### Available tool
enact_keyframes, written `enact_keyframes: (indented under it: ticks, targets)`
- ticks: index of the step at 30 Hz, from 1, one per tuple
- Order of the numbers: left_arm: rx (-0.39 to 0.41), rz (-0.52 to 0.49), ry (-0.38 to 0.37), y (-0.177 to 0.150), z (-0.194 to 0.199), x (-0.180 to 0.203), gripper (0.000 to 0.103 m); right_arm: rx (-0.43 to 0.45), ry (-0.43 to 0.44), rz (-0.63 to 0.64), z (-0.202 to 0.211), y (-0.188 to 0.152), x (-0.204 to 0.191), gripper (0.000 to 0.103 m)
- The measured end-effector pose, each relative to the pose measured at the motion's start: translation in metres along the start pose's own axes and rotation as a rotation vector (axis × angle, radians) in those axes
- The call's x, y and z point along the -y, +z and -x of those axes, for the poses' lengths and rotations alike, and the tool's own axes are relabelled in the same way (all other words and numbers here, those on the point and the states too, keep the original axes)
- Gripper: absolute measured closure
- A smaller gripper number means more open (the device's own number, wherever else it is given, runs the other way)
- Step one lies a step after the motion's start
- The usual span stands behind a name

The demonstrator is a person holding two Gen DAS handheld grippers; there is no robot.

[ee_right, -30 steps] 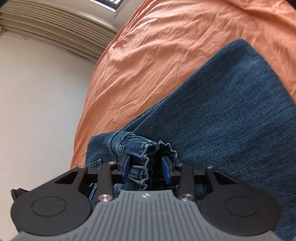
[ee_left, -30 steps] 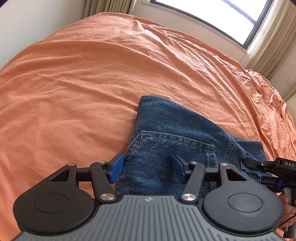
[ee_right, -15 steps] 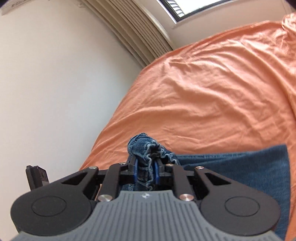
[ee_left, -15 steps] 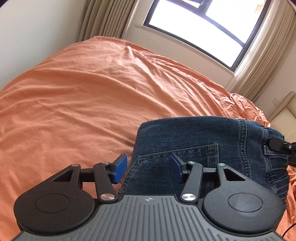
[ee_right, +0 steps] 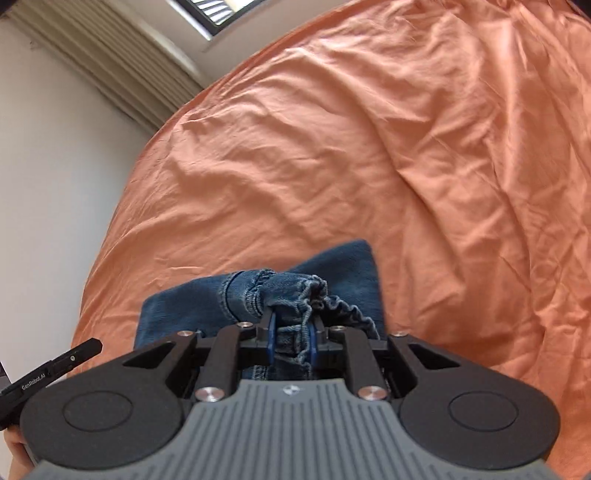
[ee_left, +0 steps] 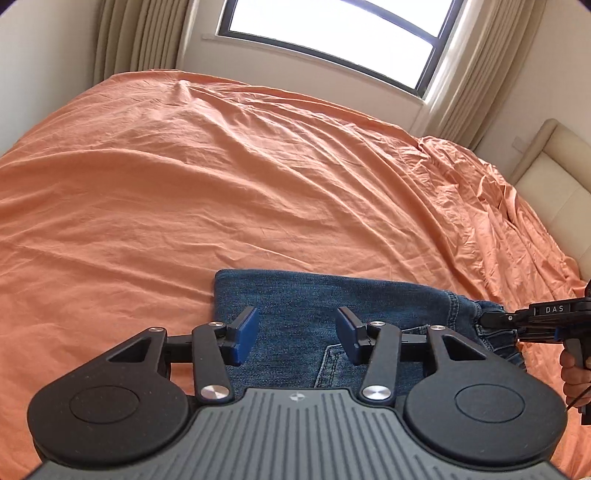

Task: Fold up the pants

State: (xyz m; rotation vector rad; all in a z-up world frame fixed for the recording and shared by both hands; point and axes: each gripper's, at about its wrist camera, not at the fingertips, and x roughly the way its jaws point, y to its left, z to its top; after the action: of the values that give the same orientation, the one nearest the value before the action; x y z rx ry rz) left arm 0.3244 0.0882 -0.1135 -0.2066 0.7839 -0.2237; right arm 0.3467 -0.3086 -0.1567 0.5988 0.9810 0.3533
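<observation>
The folded blue jeans (ee_left: pixel 303 295) lie on the orange bed sheet (ee_left: pixel 221 184), near its front edge. My left gripper (ee_left: pixel 297 334) is open above the jeans, its blue pads apart and holding nothing. My right gripper (ee_right: pixel 292 334) is shut on a bunched hem and waistband edge of the jeans (ee_right: pixel 288 288). The right gripper also shows at the far right of the left wrist view (ee_left: pixel 495 320), holding the jeans' right end. The rest of the jeans is hidden under the gripper bodies.
The orange sheet (ee_right: pixel 369 166) covers the whole bed, wrinkled at the right. A window (ee_left: pixel 332 33) and curtains (ee_left: pixel 136 40) stand behind the bed. A cream headboard (ee_left: pixel 550 184) is at the right. A white wall (ee_right: pixel 48 166) borders the left.
The jeans' top end was carried over and laid flat into a shorter stack. My right gripper closed on the bunched edge. Both cameras have tilted up toward the window.
</observation>
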Motion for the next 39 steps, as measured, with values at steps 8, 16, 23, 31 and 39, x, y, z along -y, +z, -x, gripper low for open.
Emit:
enact_keyframes:
  ticks: [8, 16, 23, 31, 39]
  targets:
    - [-0.014, -0.014, 0.008, 0.011, -0.03, -0.003, 0.049, 0.083, 0.044, 0.114, 0.02, 0.004, -0.022, 0.091]
    - [-0.07, -0.072, 0.112, 0.002, -0.079, -0.006, 0.063, 0.041, 0.008, -0.004, -0.03, -0.01, 0.031, 0.091]
    - [-0.062, -0.117, 0.165, 0.006, -0.065, 0.005, 0.065, 0.066, -0.036, 0.025, -0.017, -0.01, 0.013, 0.084]
    - [-0.041, -0.128, 0.128, -0.012, 0.016, 0.024, 0.064, 0.227, -0.071, 0.109, 0.067, -0.055, -0.018, 0.077]
    - [-0.161, -0.228, 0.103, -0.054, 0.077, 0.038, 0.05, 0.26, -0.059, -0.149, 0.098, -0.121, 0.024, 0.058]
